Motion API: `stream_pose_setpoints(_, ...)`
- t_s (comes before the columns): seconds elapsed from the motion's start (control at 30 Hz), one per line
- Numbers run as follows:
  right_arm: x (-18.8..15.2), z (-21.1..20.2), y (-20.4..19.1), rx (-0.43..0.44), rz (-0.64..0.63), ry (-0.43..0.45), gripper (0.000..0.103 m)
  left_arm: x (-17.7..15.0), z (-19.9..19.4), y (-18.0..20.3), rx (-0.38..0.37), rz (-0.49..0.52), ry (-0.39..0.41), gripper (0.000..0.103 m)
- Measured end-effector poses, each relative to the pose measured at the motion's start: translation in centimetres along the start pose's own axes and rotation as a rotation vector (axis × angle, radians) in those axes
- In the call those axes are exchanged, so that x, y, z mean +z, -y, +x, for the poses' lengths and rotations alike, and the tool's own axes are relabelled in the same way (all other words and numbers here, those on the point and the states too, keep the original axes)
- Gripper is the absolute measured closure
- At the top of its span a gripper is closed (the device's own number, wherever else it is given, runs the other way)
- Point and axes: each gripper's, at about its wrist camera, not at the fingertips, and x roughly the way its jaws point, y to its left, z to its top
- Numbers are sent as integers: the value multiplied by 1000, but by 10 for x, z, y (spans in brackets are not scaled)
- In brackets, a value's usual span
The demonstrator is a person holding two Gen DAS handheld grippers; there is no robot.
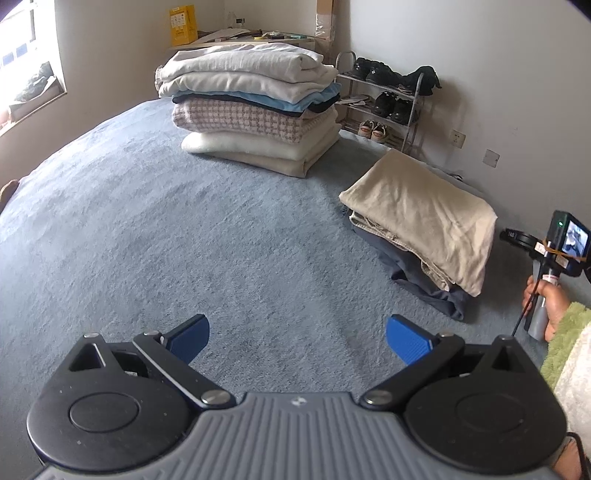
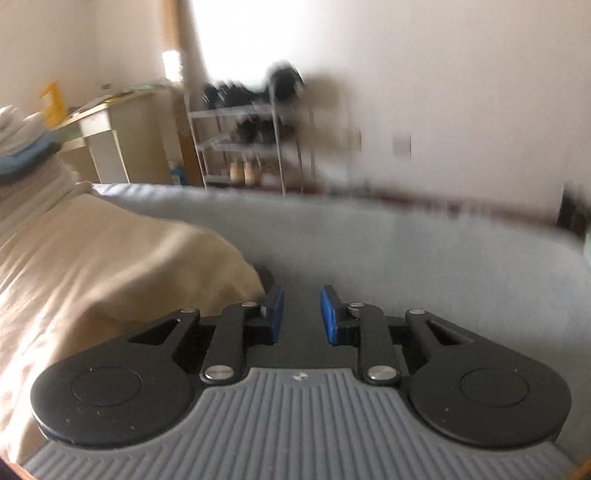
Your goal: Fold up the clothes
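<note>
**A:** Bedspread (image 1: 155, 229), blue-grey and fuzzy, fills most of the left wrist view. Where's the laundry sitting?

**B:** Two lots. Far side, roughly centre, there's a tall stack of folded clothes (image 1: 255, 107): cream at the bottom, a pink-checked piece, something dark, light blue, then white ones on top. Over on the right, closer in, a smaller pile with a folded beige garment (image 1: 424, 214) lying on a dark grey one (image 1: 432, 291).

**A:** And the grippers?

**B:** The left gripper (image 1: 297, 338) hangs over bare bedspread at the near edge, its blue pads spread wide, nothing between them. The right gripper (image 2: 302, 314) is different: pads drawn in close with a narrow gap left, and nothing in that gap as far as I can see. That view is badly smeared, though.

**A:** Is it touching the beige thing?

**B:** Just beside it. In the right wrist view the beige garment bulges up right next to the left finger; contact, can't tell through the blur.

**A:** Anything else around?

**B:** From the left camera you see the person's right hand (image 1: 546, 306) on the other tool's handle at the far right edge, with a green fuzzy sleeve (image 1: 565, 339). Behind the bed: a wire shoe rack (image 1: 384, 103) against the wall, and a desk with a yellow box (image 1: 183, 24) in the far corner.
</note>
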Motion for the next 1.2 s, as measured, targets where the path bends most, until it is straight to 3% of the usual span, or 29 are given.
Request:
stream_pose_setpoints(0.1, 0, -14, 14, 119, 105, 8, 80, 0, 2, 0, -4, -4, -5, 0)
stream_pose_setpoints(0.27, 2, -33, -23, 247, -214, 32, 80, -1, 5, 2, -13, -2, -18, 0)
stream_pose_setpoints(0.4, -6, -28, -54, 224, -449, 15, 80, -2, 2, 1, -8, 1, -15, 0)
stream_pose_setpoints(0.5, -10, -20, -67, 169, -550, 48, 82, -1, 2, -1, 0, -10, -16, 0)
stream_pose_setpoints(0.6, -15, -21, -81, 121, -678, 116, 90, -1, 4, -2, 4, -11, -21, 0)
stream_pose_setpoints(0.77, -39, -27, -89, 9, -868, 265, 93, -1, 6, -3, 2, -8, -27, 0)
stream_pose_setpoints(0.93, -28, -21, -71, 51, -727, 129, 93, -1, 8, -4, -3, -8, -32, 0)
stream_pose_setpoints(1.0, -20, -30, -62, 74, -646, 115, 87, -1, 7, -4, -5, -12, -30, 0)
stream_pose_setpoints(1.2, 12, -69, -28, 151, -321, 105, 86, 0, 6, -2, -18, -15, -28, 1)
